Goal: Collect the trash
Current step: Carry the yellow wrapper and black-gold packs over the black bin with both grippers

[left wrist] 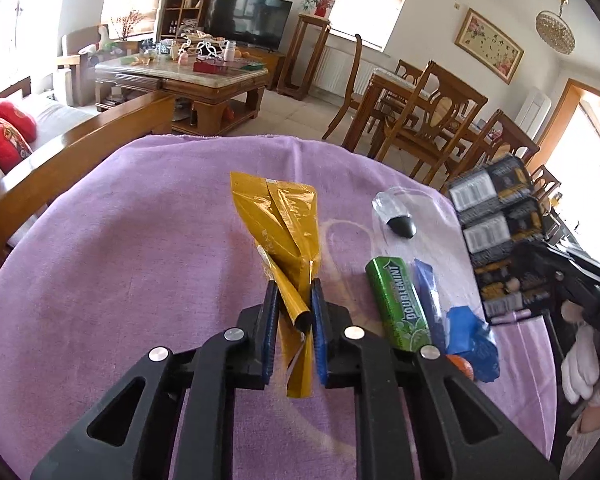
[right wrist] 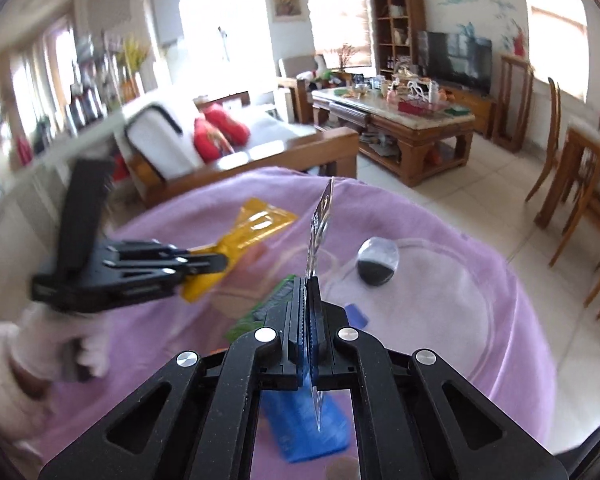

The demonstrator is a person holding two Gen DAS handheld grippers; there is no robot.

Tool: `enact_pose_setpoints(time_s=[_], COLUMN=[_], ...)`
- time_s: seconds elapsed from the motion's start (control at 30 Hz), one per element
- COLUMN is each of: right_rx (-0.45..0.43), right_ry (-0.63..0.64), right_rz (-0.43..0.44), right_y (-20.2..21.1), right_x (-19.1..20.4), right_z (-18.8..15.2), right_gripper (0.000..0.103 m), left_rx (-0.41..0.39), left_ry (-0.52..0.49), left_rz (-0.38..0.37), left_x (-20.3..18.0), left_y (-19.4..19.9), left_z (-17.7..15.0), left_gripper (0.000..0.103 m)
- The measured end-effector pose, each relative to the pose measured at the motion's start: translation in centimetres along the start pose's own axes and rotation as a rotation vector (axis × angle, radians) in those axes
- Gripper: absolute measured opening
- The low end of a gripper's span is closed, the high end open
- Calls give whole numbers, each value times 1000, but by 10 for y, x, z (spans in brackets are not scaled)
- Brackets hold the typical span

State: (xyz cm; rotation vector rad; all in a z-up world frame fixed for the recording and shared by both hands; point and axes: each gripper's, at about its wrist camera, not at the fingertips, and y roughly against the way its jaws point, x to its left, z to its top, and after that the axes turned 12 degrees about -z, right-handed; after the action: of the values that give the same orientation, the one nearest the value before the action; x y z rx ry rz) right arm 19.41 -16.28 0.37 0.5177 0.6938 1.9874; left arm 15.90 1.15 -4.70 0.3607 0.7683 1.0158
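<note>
My left gripper (left wrist: 294, 292) is shut on a yellow foil wrapper (left wrist: 280, 220), which sticks up between the blue pads above the purple cloth (left wrist: 140, 260). It also shows in the right wrist view (right wrist: 220, 258), holding the yellow wrapper (right wrist: 256, 226). My right gripper (right wrist: 307, 284) is shut on a thin black-and-yellow printed package (right wrist: 320, 220), seen edge-on; in the left wrist view that package (left wrist: 496, 216) hangs at the right. On the cloth lie a green Doublemint gum pack (left wrist: 400, 304), blue wrappers (left wrist: 468, 336) and a clear blister pack with a dark piece (left wrist: 400, 226).
The table is covered by the purple cloth, with a wooden sofa arm (left wrist: 68, 160) beyond its far left edge. Wooden dining chairs (left wrist: 432, 120) stand to the far right. A cluttered coffee table (left wrist: 188, 76) and a TV are further back. An orange item (left wrist: 460, 366) lies beside the blue wrappers.
</note>
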Motion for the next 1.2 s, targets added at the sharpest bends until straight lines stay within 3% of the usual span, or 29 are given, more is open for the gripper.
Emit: enact_pose_setpoints(time_s=[0.1, 0.3, 0.67, 0.9, 1.2], right_rx=[-37, -123, -267, -330, -379], right_ry=[-111, -217, -253, -326, -537], right_rz=[53, 39, -103, -175, -298], right_y=[29, 84, 174, 230, 295], right_x=[-12, -15, -22, -52, -142], right_z=[-13, -42, -98, -133, -213], right_gripper=[3, 3, 3, 3, 3], left_rx=[-18, -83, -176, -150, -49], left_ry=[-16, -89, -239, -307, -363], left_rz=[-7, -78, -189, -304, -441], left_x=[-5, -45, -152, -223, -301], left_y=[3, 29, 70, 48, -9], left_z=[1, -5, -34, -48, -74], left_gripper=[15, 15, 16, 16, 16])
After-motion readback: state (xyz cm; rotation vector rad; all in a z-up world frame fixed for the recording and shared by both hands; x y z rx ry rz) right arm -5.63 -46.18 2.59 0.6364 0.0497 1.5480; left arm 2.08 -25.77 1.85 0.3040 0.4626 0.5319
